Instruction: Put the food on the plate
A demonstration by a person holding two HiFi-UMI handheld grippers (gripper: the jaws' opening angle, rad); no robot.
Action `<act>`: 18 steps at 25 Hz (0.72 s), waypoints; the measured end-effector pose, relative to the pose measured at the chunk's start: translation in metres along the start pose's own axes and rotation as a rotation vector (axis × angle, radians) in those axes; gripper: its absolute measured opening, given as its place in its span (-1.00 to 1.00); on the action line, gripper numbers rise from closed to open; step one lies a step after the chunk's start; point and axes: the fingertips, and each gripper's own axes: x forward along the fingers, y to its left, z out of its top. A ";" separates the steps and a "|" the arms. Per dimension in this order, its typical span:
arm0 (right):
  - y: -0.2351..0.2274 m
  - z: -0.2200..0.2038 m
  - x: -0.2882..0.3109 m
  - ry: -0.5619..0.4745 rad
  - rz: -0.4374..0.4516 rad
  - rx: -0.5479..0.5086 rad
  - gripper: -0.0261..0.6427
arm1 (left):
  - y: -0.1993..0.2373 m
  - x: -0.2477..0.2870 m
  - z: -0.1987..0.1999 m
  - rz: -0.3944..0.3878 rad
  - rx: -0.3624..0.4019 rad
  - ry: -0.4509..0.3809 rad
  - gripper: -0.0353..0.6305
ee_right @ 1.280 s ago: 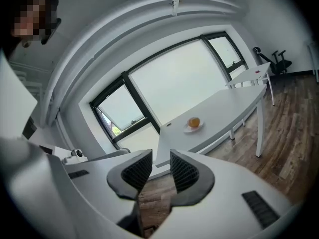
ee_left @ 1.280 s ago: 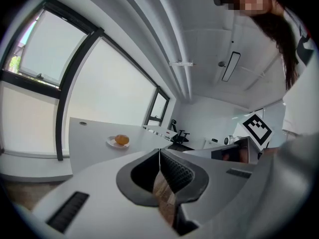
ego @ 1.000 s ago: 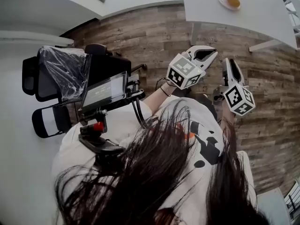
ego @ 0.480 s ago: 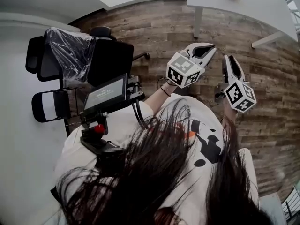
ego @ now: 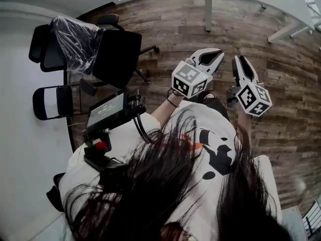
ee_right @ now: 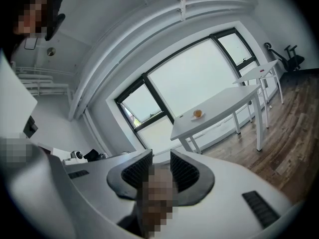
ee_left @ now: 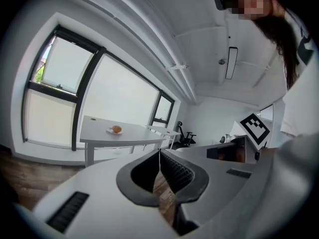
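Arms (ego: 163, 109) hold left claw (ego: 219, 56) and right claw (ego: 236, 61) forward, abreast.

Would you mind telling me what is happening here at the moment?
A person holds a gripper in each hand, standing on the wood floor some way from a white table by the window. The left gripper and the right gripper are both shut and empty, pointed towards that table. An orange piece of food already sits on a small plate there.
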 end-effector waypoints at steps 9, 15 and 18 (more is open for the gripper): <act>0.008 -0.010 -0.005 0.030 0.021 -0.011 -0.57 | 0.000 -0.009 -0.006 0.029 -0.023 -0.005 -0.88; 0.009 -0.012 -0.006 0.038 0.022 -0.024 -0.57 | 0.000 -0.008 -0.004 0.026 -0.020 -0.008 -0.88; 0.008 -0.011 -0.007 0.039 0.019 -0.031 -0.57 | -0.002 -0.007 -0.003 0.021 -0.017 -0.008 -0.88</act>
